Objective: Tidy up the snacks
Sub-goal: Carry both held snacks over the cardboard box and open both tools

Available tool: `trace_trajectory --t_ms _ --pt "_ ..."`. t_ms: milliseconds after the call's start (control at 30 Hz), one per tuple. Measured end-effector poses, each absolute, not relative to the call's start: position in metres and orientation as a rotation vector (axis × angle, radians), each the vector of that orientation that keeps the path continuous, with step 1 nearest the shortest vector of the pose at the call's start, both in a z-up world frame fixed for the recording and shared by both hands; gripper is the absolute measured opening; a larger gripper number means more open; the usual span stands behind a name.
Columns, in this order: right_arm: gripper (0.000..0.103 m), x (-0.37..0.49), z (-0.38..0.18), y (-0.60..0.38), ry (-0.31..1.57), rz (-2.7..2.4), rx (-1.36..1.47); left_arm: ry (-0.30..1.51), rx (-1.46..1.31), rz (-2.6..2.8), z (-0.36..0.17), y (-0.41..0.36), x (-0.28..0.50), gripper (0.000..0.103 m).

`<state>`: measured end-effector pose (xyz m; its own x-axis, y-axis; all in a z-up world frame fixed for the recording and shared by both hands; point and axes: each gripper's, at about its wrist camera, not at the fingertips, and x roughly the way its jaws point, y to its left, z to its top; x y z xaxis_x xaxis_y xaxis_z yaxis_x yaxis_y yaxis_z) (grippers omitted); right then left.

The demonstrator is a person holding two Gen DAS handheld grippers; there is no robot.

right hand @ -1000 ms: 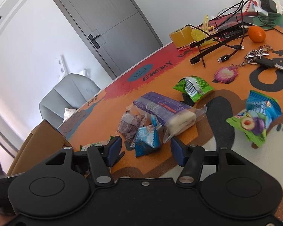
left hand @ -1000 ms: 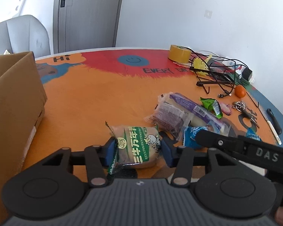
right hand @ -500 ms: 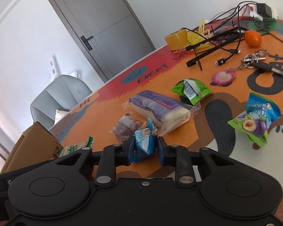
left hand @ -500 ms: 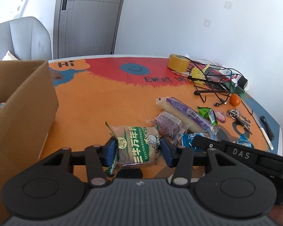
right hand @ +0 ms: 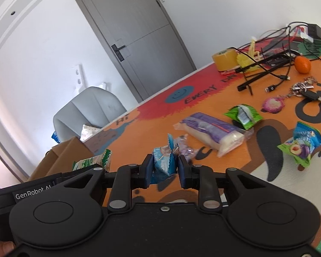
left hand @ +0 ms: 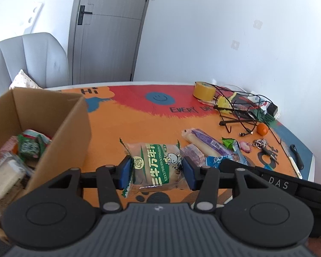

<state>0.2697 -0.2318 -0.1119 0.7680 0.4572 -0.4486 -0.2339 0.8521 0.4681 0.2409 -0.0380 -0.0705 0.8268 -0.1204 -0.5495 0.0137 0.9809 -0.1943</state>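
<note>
Your left gripper (left hand: 156, 169) pinches the green bread packet (left hand: 155, 165), clear of the counter (left hand: 139, 128), beside the cardboard box (left hand: 60, 132). Your right gripper (right hand: 163, 169) is clamped on a small blue snack pouch (right hand: 163, 163), above the counter.

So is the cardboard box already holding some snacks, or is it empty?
Not empty. The left wrist view looks into the open cardboard box, and several snack packets lie on its bottom. How full it is cannot be told.
</note>
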Motion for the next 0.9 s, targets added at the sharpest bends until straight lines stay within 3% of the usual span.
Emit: trace_trajectory --t_ms 900 --pt "0.026 0.269 -0.064 -0.164 0.515 0.550 0.304 0.480 -0.224 0.030 -0.022 0.028 0.213 0.050"
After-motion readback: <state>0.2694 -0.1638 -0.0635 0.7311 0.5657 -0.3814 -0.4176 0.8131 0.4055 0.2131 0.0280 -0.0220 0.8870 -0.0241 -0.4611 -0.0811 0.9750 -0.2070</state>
